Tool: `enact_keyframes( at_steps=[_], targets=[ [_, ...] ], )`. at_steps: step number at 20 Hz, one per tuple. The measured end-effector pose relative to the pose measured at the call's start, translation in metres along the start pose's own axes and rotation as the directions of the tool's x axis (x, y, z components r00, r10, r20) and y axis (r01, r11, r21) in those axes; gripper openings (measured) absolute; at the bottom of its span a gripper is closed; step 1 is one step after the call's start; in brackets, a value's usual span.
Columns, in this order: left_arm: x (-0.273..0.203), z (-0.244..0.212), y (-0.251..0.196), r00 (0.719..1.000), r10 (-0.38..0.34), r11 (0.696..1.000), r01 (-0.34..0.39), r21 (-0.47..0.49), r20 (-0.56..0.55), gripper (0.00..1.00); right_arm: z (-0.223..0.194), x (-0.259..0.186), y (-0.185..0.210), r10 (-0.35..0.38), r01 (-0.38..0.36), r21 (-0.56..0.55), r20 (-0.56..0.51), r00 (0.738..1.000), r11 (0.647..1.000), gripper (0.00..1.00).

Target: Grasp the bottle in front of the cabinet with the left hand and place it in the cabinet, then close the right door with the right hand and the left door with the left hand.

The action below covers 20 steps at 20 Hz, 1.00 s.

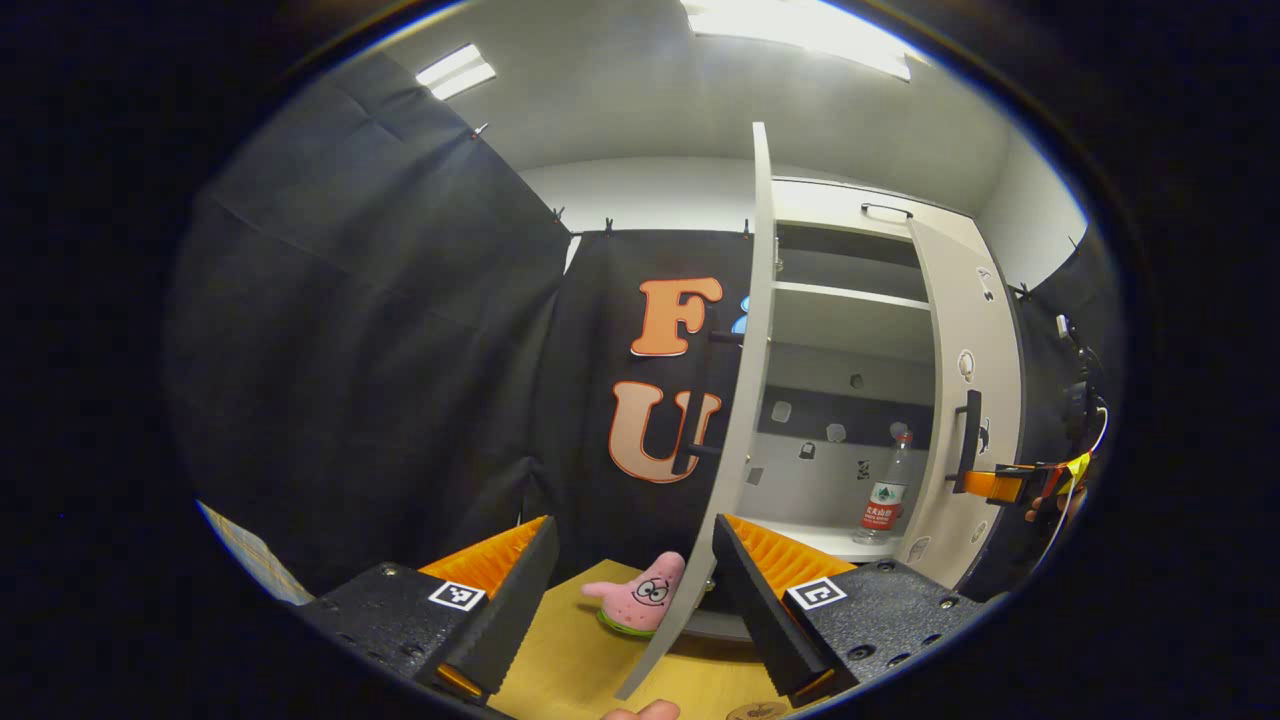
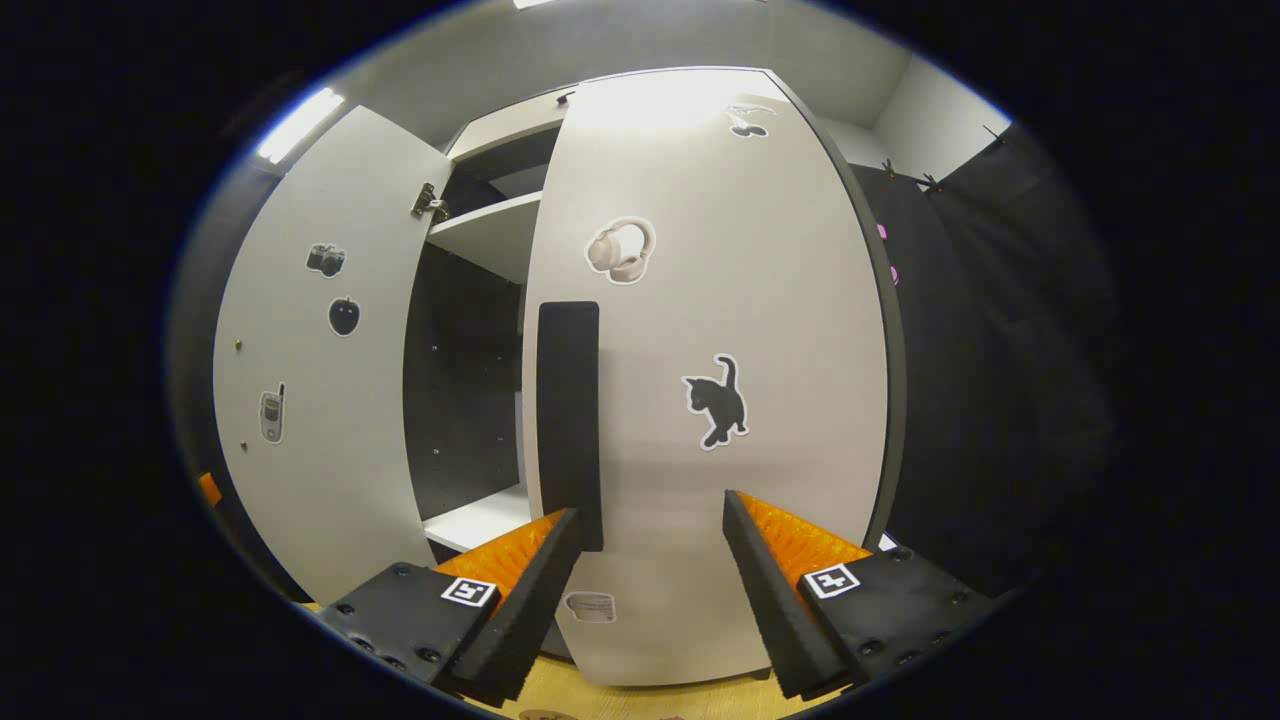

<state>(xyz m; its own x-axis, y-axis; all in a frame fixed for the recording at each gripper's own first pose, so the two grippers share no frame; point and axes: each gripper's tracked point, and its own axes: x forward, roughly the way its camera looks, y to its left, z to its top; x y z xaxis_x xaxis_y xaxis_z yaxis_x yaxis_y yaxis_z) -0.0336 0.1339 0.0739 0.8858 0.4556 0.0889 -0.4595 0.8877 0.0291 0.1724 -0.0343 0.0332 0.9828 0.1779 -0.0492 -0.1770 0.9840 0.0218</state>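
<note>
The clear bottle (image 1: 884, 492) with a red label stands upright on the bottom shelf of the white cabinet (image 1: 850, 295). In the left gripper view, my left gripper (image 1: 635, 610) is open and holds nothing. The left door (image 1: 752, 350) stands edge-on just ahead of it, its lower edge showing between the fingers. The right door (image 2: 700, 350) stands partly open, and its black handle (image 2: 568, 420) is close in front of my right gripper (image 2: 650, 585), which is open. From the left gripper view, the right gripper (image 1: 1010, 485) is at the right door's handle (image 1: 968, 436).
A pink star plush toy (image 1: 640, 592) lies on the wooden table (image 1: 560, 660) by the left door's foot. The left door (image 2: 310, 380), with stickers on it, stands wide open. An upper shelf (image 2: 490, 235) crosses the dark cabinet interior. Black cloth walls hang on both sides.
</note>
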Motion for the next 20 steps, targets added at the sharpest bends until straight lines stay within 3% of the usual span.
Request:
enact_keyframes(
  at_steps=[8, 18, 19, 20],
  targets=[
    [0.039, 0.033, 0.038, 0.992, 0.099, 0.994, -0.102, 0.032, 0.076, 0.96, 0.009, -0.021, 0.002, 0.001, -0.001, 0.0, 0.021, 1.0, 1.0, 0.96],
    [0.103, 0.038, 0.026, 0.993, 0.072, 0.996, -0.076, 0.038, 0.092, 0.94, -0.013, -0.116, -0.006, -0.034, 0.034, -0.018, -0.003, 0.999, 0.999, 0.96],
    [0.102, 0.041, 0.025, 0.992, 0.072, 0.996, -0.078, 0.05, 0.105, 0.89, -0.013, -0.121, -0.007, -0.041, 0.041, -0.022, 0.0, 0.999, 0.999, 0.96],
    [0.102, 0.042, 0.024, 0.991, 0.07, 0.995, -0.078, 0.062, 0.111, 0.93, -0.012, -0.126, -0.01, -0.049, 0.049, -0.026, 0.004, 0.999, 0.998, 0.96]
  ],
)
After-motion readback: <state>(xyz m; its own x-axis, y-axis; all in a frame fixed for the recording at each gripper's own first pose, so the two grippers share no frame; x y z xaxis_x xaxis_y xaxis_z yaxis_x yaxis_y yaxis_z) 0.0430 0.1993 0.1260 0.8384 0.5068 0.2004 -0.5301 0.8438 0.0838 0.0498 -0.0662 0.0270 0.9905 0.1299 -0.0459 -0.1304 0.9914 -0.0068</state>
